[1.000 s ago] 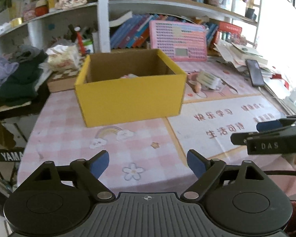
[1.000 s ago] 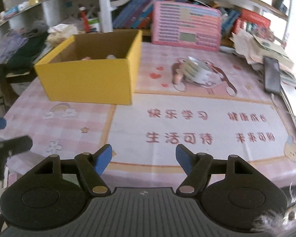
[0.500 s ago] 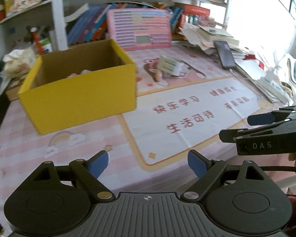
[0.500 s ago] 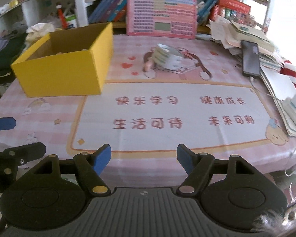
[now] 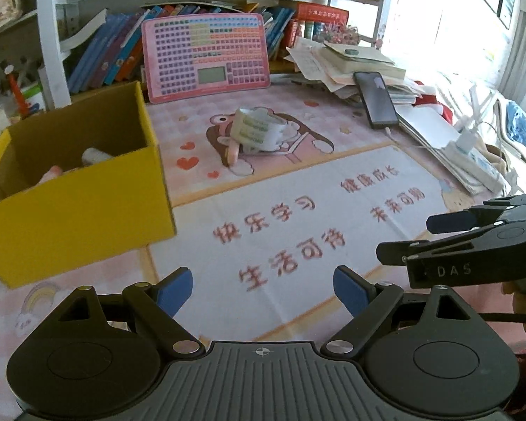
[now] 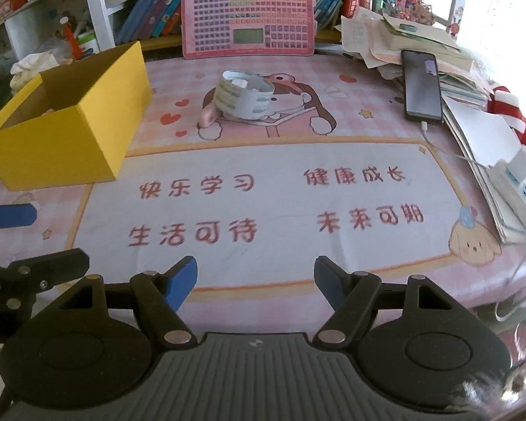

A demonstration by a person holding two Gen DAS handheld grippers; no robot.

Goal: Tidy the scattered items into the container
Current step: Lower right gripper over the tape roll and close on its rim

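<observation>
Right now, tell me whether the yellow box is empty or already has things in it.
Not empty. The open-topped yellow cardboard box already holds at least two pale items, seen over its front wall in the left wrist view; what they are cannot be told.

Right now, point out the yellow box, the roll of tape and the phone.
yellow box (image 6: 63, 147): right wrist view, on its front wall.
roll of tape (image 6: 245, 100): right wrist view, on its outer band.
phone (image 6: 422, 86): right wrist view, on its dark screen.
</observation>
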